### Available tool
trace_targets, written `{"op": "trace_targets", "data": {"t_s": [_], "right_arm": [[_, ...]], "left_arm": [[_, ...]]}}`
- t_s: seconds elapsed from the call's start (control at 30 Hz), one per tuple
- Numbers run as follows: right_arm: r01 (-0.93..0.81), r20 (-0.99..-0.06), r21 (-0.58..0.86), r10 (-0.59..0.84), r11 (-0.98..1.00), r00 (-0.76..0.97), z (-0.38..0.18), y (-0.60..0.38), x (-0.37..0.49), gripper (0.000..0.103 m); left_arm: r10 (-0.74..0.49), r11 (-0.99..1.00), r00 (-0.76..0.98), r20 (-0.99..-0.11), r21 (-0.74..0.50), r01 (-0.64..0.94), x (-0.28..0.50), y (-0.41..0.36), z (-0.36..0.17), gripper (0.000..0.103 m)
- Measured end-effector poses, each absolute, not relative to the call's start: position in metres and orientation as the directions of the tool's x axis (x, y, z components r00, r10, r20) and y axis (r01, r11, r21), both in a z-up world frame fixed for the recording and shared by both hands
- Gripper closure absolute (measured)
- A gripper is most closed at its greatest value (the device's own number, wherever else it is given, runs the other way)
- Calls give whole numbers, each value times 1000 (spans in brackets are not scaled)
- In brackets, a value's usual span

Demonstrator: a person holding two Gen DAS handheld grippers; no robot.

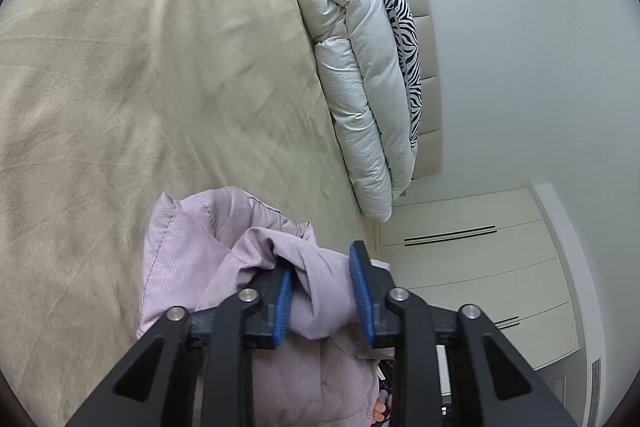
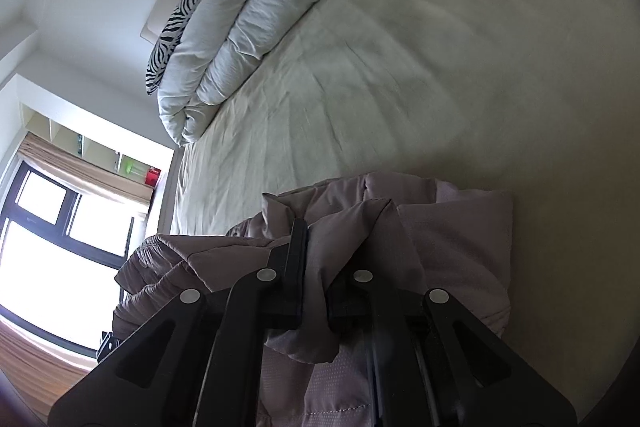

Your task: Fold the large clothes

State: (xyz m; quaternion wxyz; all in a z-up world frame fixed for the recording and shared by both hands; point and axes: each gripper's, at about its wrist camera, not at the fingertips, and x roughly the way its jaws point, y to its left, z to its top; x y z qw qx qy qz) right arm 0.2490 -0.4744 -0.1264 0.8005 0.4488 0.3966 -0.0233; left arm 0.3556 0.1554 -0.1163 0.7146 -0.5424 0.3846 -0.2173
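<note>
Risk noted first: with the left tongs parted and the right tongs pinching only a thin fold, the lilac padded jacket could have slumped unevenly onto the bed and lost whatever fold line had been set; slippery quilted shell fabric would likely slide out of a one-sided hold, and a bunched edge could have dragged if either hand pulled away fast. Left tongs: blue pads stood partly apart, a roll of jacket fabric lying between them; the left pad touched the cloth, the right pad seemed just clear of it, so no firm clamp was read. Right tongs: jaws pressed together on a ridge of the same jacket, cloth draped over and hiding one finger. The jacket itself lay heaped at the near edge of the bed, just ahead of both tongs. Beyond it the beige bedsheet ran bare and creased. At the far end lay a folded white duvet, with a zebra-print pillow behind it against the padded headboard
</note>
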Motion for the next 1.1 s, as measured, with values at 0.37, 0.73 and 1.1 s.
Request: {"op": "trace_targets", "data": {"t_s": [0.37,0.73,1.1], "right_arm": [[323,-539,810,404,490,739,-139,-486,237,76],[240,-615,622,275,745,739,-43,-436,183,25],[25,-781,154,106,988,616,-50,-264,215,70]], "left_arm": [[-670,453,660,-341,-892,-1,323,141,-72,14],[-550,828,678,-488,-420,370,265,5,11,14],[-324,928,677,-661,-84,362,305,-75,-38,14]]}}
